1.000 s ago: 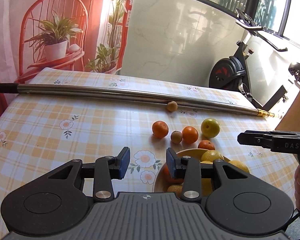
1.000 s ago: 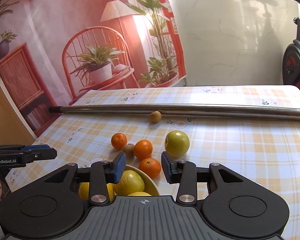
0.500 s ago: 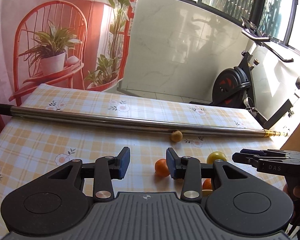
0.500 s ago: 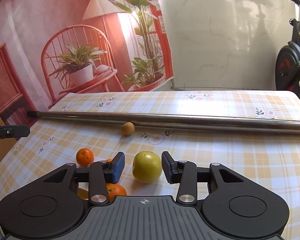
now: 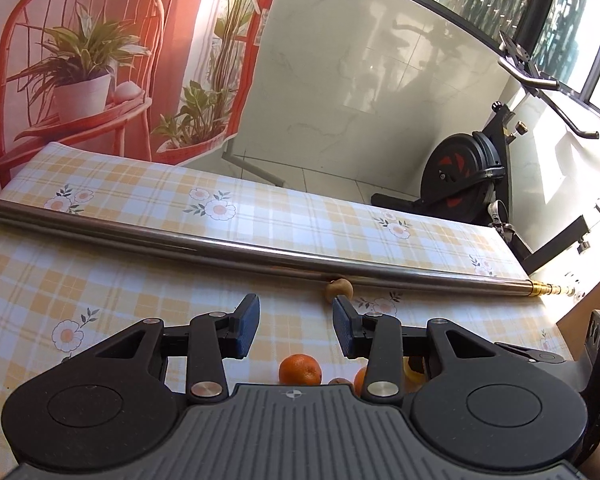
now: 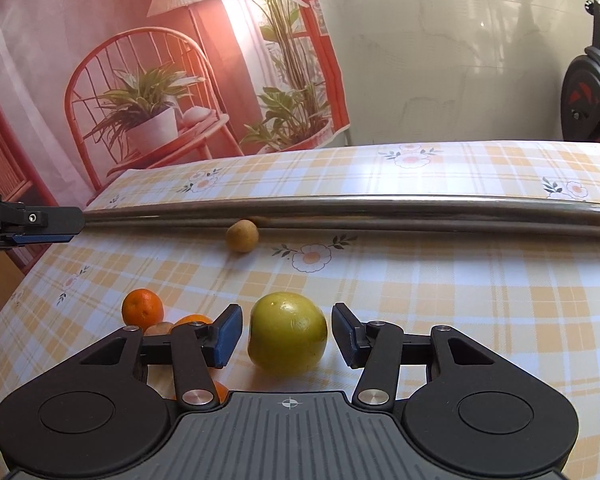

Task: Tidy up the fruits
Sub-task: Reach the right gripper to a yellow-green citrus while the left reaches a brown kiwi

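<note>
This looks like a room in a home, perhaps a sun room or enclosed balcony. The tabletop point(image 5: 148, 280) wears a yellow checked cloth printed with daisies, the sort used on a family dining table. An exercise bike point(image 5: 466, 168) stands on the tiled floor against a pale marble-look wall point(image 5: 360, 72), under dark-framed windows point(image 5: 548, 16) with greenery outside. Behind the tabletop hangs a printed backdrop point(image 6: 152, 64) showing a red cane chair, potted plants and a lamp. Loose fruit lies on the cloth, among it an orange point(image 6: 142, 309) and a yellow-green fruit point(image 6: 287, 333), and a long metal pole point(image 5: 220, 250) lies across it.
</note>
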